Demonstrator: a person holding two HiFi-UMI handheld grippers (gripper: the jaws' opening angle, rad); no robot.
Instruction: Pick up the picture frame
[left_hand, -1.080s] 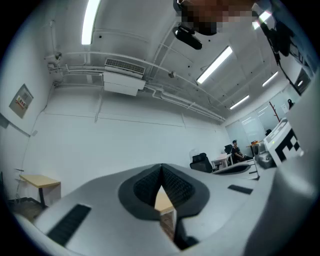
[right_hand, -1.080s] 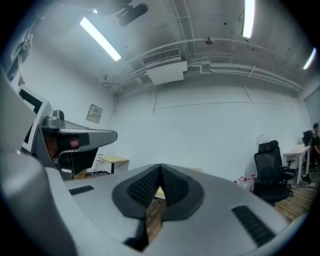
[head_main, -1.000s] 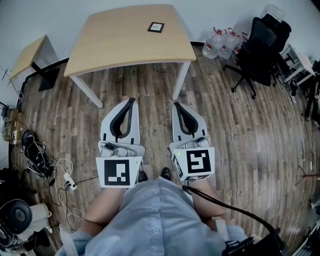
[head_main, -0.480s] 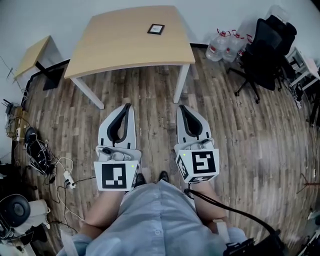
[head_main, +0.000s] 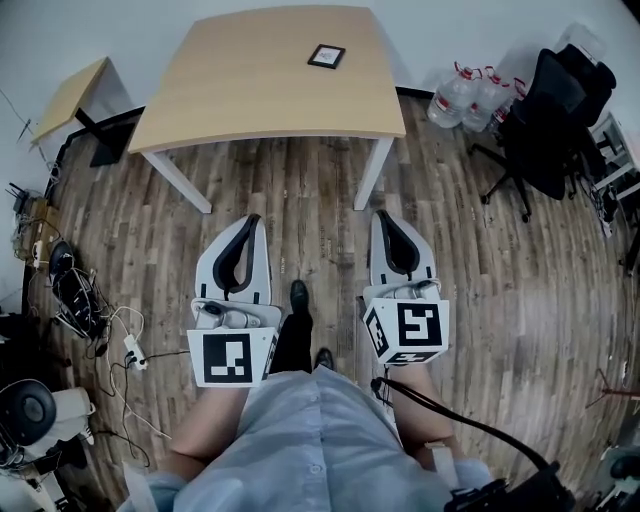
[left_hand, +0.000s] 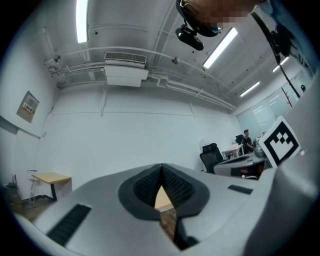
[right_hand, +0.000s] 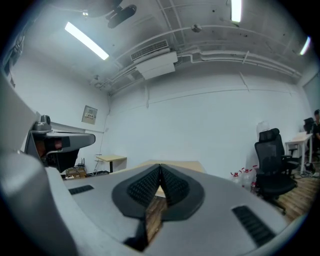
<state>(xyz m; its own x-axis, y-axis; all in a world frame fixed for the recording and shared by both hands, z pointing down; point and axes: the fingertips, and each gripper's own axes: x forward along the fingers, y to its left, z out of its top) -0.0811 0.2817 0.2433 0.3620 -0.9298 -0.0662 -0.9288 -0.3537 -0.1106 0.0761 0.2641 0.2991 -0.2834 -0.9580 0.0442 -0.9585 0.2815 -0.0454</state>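
Observation:
A small black picture frame (head_main: 327, 55) lies flat on the far right part of a light wooden table (head_main: 250, 85) in the head view. My left gripper (head_main: 250, 217) and right gripper (head_main: 386, 214) hang side by side over the wood floor, well short of the table. Both are shut, jaw tips touching, with nothing held. In the left gripper view the jaw tips (left_hand: 161, 166) meet, with a sliver of table top behind them. The right gripper view shows its shut jaws (right_hand: 160, 167) and the table (right_hand: 175, 165) beyond.
A second small desk (head_main: 70, 97) stands at the far left. Water bottles (head_main: 470, 95) and a black office chair (head_main: 560, 120) are at the right. Cables and a power strip (head_main: 125, 345) lie on the floor at the left. The person's foot (head_main: 298, 296) steps forward between the grippers.
The view has moved towards the table, which now looks larger and nearer. A foot has stepped forward between the grippers. Both grippers stay shut and hold their places in front of the person.

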